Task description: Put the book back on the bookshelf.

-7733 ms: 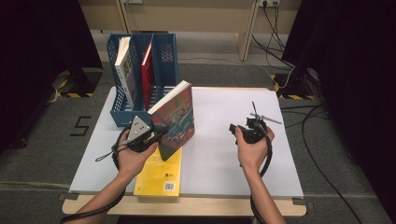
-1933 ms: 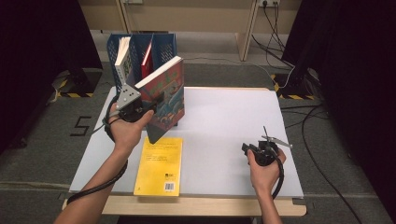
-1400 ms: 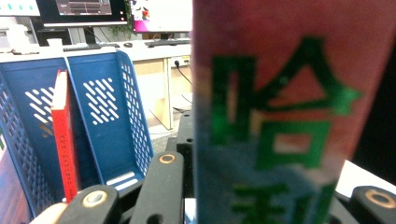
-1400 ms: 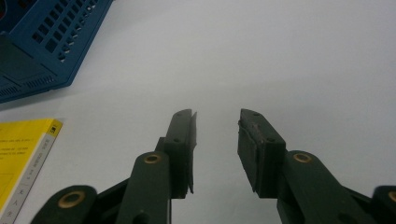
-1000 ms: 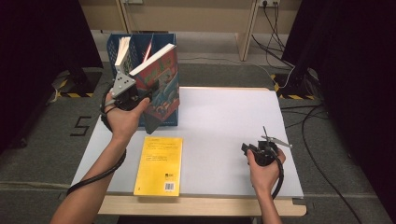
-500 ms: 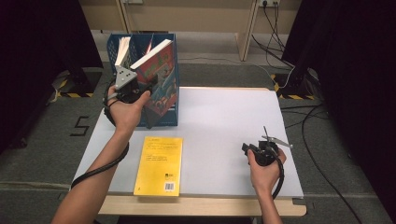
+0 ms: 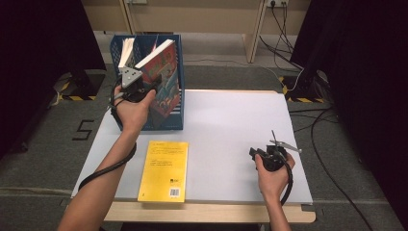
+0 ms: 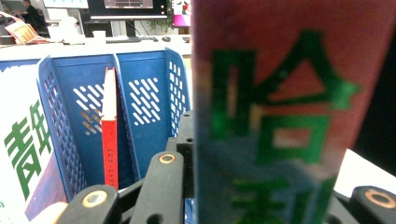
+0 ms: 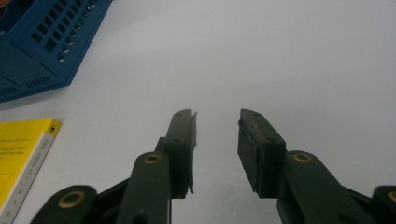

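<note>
One colourful book (image 7: 161, 77) is being held clamped in the left gripper's fingers (image 8: 170, 179) above the far-left blue file rack (image 7: 174, 120), where its lower corner is risking being snagged on a divider, while the right gripper (image 7: 269, 156) is resting with fingers parted and empty.

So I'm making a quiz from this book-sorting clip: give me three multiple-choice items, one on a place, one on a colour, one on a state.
1. Where does the yellow book lie?
A. in the blue rack
B. flat on the white table
C. on the floor

2. What colour is the thin book standing in the blue rack?
A. red
B. green
C. black

3. How is the right gripper?
A. clamped on the yellow book
B. clamped on the rack
C. jaws apart, nothing between them

Answers:
1 B, the high view shows it flat on the white table near the front edge.
2 A, the left gripper view shows its red spine.
3 C, bare table shows between its jaws.
</note>
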`<state>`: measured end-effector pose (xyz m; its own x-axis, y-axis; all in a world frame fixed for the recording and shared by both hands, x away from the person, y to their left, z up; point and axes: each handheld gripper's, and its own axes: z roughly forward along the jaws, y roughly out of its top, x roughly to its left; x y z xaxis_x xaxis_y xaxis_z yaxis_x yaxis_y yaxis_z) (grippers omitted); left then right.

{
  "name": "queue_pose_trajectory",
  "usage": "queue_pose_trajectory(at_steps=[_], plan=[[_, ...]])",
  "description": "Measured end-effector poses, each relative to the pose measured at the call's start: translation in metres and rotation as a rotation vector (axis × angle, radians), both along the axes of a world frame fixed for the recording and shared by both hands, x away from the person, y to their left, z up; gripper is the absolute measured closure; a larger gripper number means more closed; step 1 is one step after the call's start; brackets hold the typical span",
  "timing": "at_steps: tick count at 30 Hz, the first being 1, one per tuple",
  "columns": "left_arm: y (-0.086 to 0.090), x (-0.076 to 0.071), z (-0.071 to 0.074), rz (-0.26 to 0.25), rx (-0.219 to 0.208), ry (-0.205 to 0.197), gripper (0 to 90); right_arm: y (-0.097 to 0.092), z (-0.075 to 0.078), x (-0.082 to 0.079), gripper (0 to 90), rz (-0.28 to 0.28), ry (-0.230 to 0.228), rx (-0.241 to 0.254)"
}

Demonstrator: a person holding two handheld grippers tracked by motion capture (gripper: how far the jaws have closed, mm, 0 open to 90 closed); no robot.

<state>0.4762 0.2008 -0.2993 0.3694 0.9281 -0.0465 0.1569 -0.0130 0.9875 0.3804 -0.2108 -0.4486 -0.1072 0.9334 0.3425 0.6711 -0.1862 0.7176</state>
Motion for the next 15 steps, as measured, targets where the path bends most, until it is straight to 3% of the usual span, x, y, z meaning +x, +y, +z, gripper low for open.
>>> queue_pose_trajectory(at_steps=[15], plan=[[-0.001,0.019,0.005,0.034,-0.006,0.001,74.4,0.001,0.0,0.0,65.9,0.001,0.004,0.005]])
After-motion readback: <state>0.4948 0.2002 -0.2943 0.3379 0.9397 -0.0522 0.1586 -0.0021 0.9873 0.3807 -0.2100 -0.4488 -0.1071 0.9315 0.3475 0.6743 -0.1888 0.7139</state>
